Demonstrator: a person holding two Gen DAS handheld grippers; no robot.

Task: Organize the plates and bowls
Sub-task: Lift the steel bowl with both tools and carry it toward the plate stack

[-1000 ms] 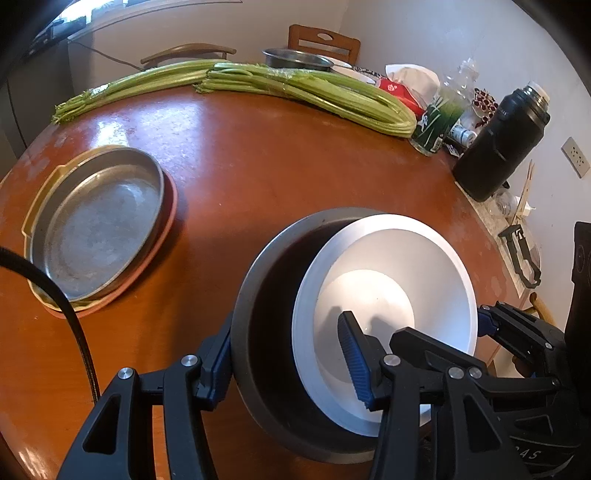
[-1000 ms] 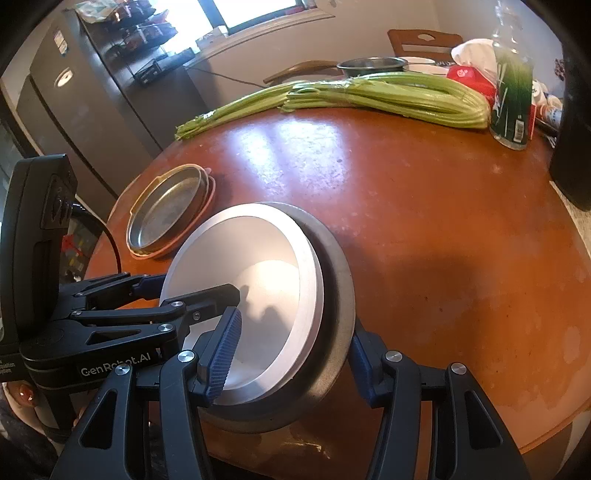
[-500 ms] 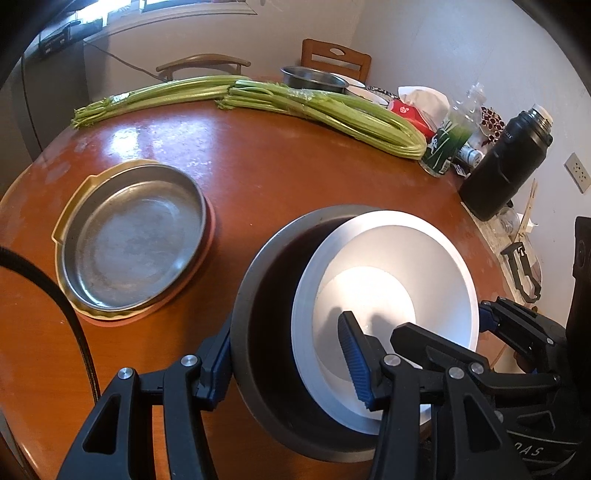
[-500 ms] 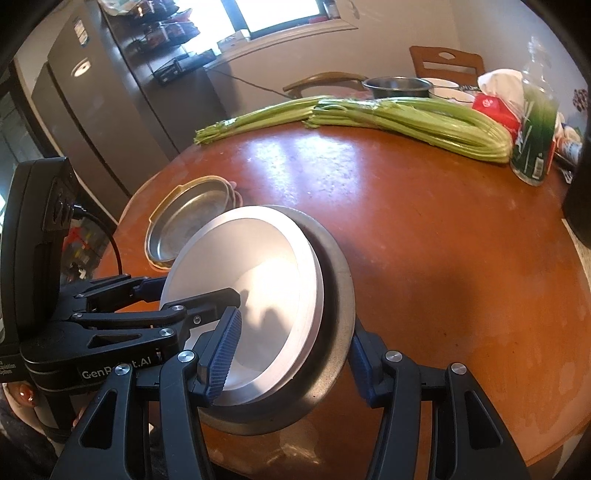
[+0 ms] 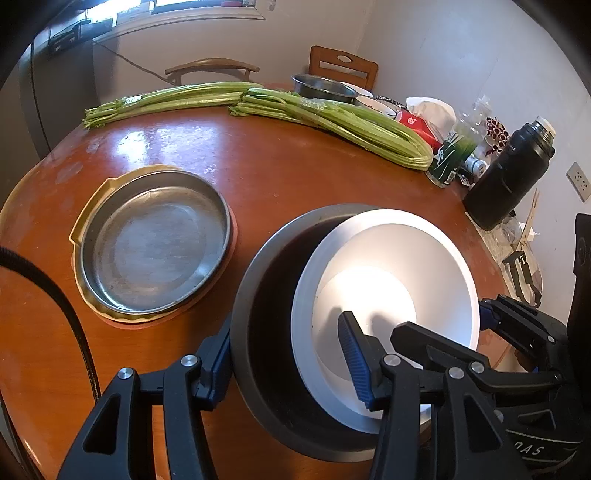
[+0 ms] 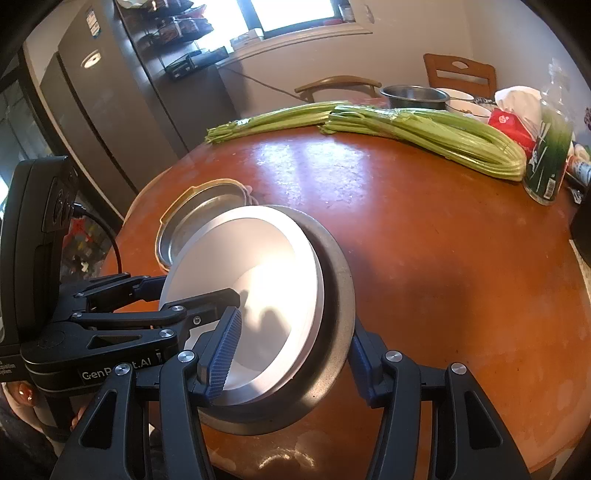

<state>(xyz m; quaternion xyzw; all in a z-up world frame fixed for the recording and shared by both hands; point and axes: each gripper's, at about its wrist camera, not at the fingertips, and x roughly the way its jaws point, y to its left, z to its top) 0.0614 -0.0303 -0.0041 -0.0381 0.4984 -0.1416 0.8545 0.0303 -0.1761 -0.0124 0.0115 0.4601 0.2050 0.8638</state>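
Left wrist view gives me a round, glossy red-brown worktop (image 5: 280,173) streaked with window glare, and my left tongs (image 5: 284,362) are clamped on the rim of a dark grey bowl (image 5: 266,332), one blue pad outside the wall and the other inside. A white bowl (image 5: 399,280) sits nested in it, tilted, and the pair appears held above the near part of the worktop, though I cannot tell whether it touches the wood. From the right wrist view my right tongs (image 6: 291,354) grip the same stack on the opposite rim, one pad against the white bowl's inside and the other outside the grey wall. To the left of the stack lies a shallow steel pan (image 5: 155,240) resting on a yellow tray (image 5: 86,218), which sits on an orange plate (image 5: 225,262). Across the far side stretch two long bundles of celery (image 5: 332,122), with a steel basin (image 5: 325,88) behind them. Toward the right edge stand a green-labelled bottle (image 5: 450,158) and a black flask (image 5: 509,177), near a red tissue pack (image 5: 413,122). Two wooden chairs (image 5: 343,66) stand beyond the worktop against a pale wall, a bright window (image 6: 288,14) sits above, and a tall grey fridge (image 6: 107,110) fills the left of the room.
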